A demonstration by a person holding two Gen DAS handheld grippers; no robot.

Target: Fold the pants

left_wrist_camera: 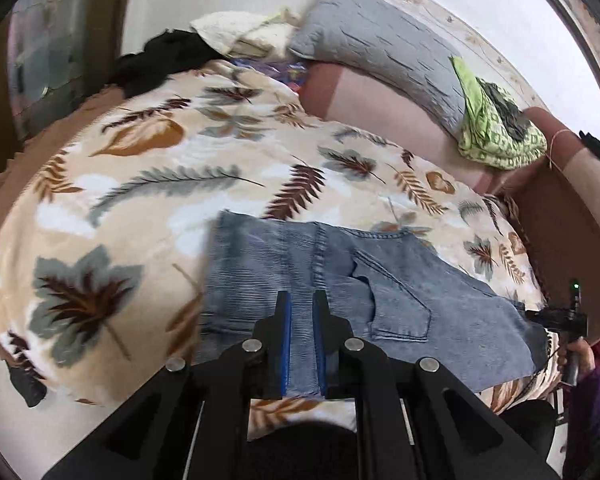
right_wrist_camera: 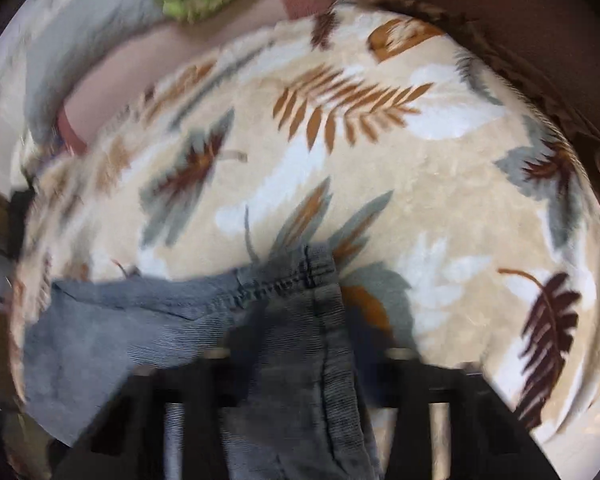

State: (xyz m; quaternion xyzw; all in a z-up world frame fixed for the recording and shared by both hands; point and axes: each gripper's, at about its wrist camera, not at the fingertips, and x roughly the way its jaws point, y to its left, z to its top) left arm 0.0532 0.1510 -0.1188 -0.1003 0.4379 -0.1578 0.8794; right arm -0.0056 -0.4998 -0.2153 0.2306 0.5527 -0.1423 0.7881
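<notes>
A: Where are the pants (left_wrist_camera: pixel 340 292)?

B: Lower centre of the left wrist view, spread flat on the leaf-print blanket (left_wrist_camera: pixel 148 168) that covers the bed, back pocket (left_wrist_camera: pixel 396 300) up.

A: And the left hand-held gripper (left_wrist_camera: pixel 302 300)?

B: Bottom centre of the frame. Its blue-padded fingers (left_wrist_camera: pixel 286 340) are drawn close together with a strip of denim pinched between them, so it is grasping the pants.

A: The right one?

B: The right hand-held gripper (right_wrist_camera: pixel 300 344) sits at the bottom of its own view (badly motion-blurred). Denim (right_wrist_camera: pixel 292 360) runs up between the dark fingers, yet I cannot tell whether they are clenched on it or released.

A: Anything else on the bed?

B: In the left view, a grey pillow (left_wrist_camera: pixel 380 48) at upper centre, a green patterned cloth (left_wrist_camera: pixel 496 128) at upper right just beside it, and a black garment (left_wrist_camera: pixel 160 60) at upper left.
</notes>
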